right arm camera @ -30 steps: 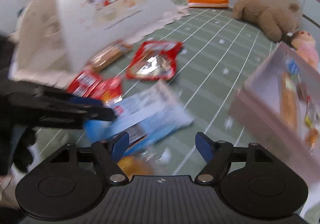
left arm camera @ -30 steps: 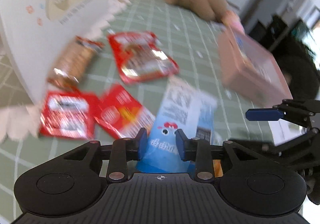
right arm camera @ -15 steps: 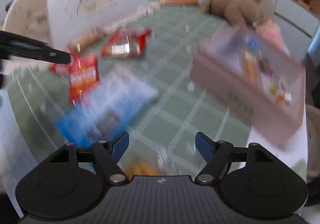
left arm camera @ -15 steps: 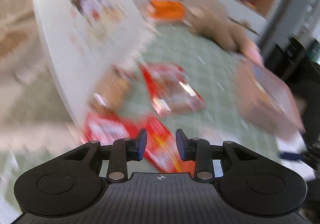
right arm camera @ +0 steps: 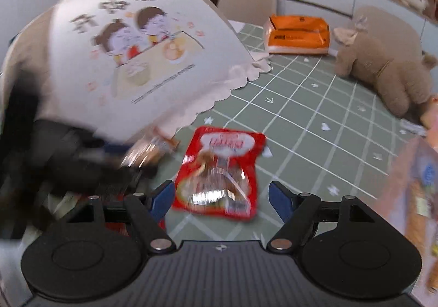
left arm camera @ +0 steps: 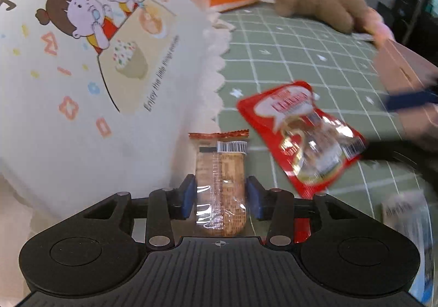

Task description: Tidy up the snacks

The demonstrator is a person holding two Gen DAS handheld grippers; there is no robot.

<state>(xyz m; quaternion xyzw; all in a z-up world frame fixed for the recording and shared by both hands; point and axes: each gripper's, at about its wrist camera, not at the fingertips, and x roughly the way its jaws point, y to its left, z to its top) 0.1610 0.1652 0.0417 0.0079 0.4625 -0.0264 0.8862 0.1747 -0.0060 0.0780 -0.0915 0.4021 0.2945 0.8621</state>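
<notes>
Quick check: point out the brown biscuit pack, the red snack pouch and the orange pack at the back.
brown biscuit pack [left arm camera: 220,181], left wrist view, clear-wrapped middle.
red snack pouch [right arm camera: 219,172], right wrist view, pouch centre.
orange pack [right arm camera: 297,33], right wrist view, top face.

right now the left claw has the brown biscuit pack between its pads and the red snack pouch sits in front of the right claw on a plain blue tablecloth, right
Not quite. The tablecloth is green with a white grid, not plain blue, as the right wrist view shows. The rest holds: the biscuit pack is between the left claw pads, the red snack pouch before the right claw.
</notes>
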